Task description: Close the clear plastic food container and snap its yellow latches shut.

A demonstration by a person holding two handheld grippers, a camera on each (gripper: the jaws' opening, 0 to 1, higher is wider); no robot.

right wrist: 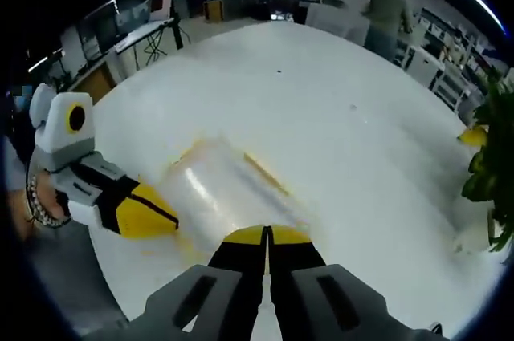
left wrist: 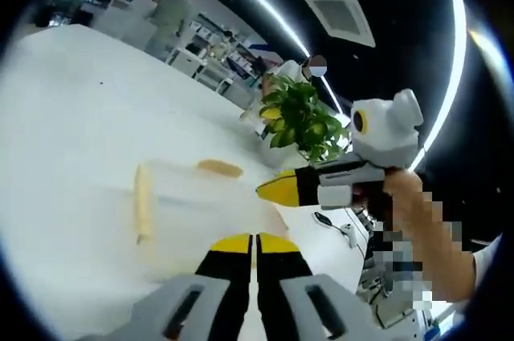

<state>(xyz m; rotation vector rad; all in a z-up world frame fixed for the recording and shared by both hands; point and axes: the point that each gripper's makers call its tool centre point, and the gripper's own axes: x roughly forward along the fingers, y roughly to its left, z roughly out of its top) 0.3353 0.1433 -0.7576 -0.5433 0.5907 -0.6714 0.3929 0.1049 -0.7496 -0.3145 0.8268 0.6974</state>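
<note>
Hovering clenched and empty, the left gripper (left wrist: 254,243) and right gripper (right wrist: 267,234) sit just short of the clear container (right wrist: 221,188). By the look of it the lid is down and latching is in hand. Next, each tip must press a yellow latch (left wrist: 142,200) just beyond the jaws.

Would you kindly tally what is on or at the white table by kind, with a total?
Clear plastic food container: 1
Yellow latches: 2 visible
Grippers, left gripper and right gripper: 2
Potted plant: 1
Total: 6
</note>
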